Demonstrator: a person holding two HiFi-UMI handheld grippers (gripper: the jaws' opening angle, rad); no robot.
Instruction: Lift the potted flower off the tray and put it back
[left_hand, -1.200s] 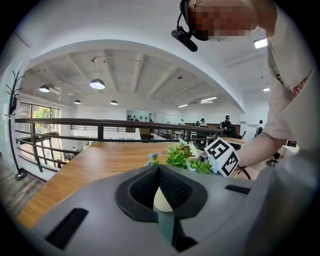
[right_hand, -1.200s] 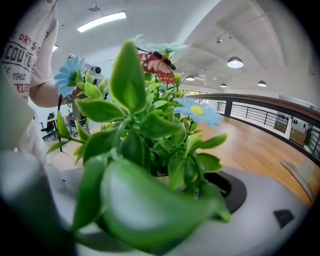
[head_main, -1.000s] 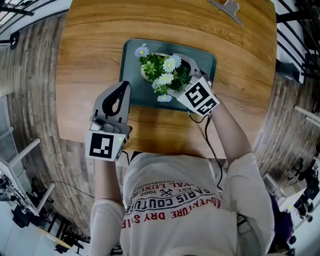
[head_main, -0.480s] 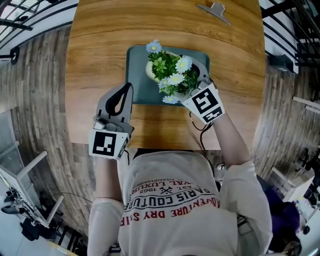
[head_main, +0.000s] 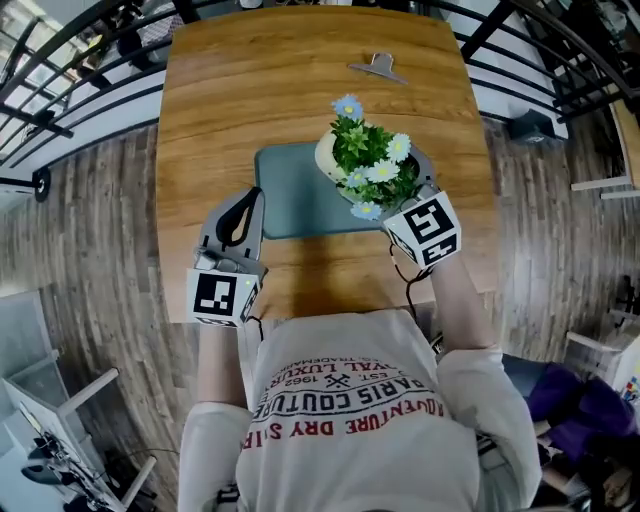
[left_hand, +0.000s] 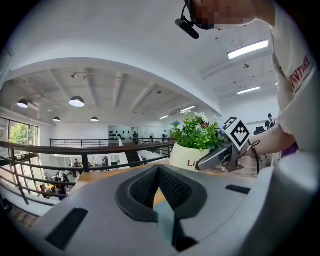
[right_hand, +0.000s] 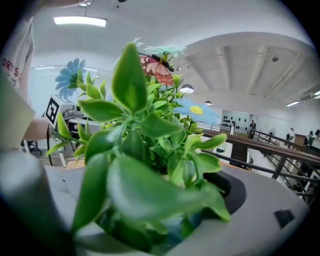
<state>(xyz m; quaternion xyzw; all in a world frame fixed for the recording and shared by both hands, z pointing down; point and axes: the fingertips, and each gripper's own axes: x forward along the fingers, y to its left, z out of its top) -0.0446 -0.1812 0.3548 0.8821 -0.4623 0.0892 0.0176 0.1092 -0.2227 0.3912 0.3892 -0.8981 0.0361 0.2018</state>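
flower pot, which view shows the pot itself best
Left gripper view: the pot shows side-on, its white wall visible, with the right hand-held gripper clamped on it. Head view shows only its rim beneath leaves; right gripper view is all leaves.

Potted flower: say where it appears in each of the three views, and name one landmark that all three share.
Head view: the potted flower is at upper centre, over the right end of the tray.
Left gripper view: right of centre, beyond the jaws; its pot is white with red lettering.
Right gripper view: fills the centre foreground, with leaves close to the lens.
Shared landmark: the black railing shows in all three.
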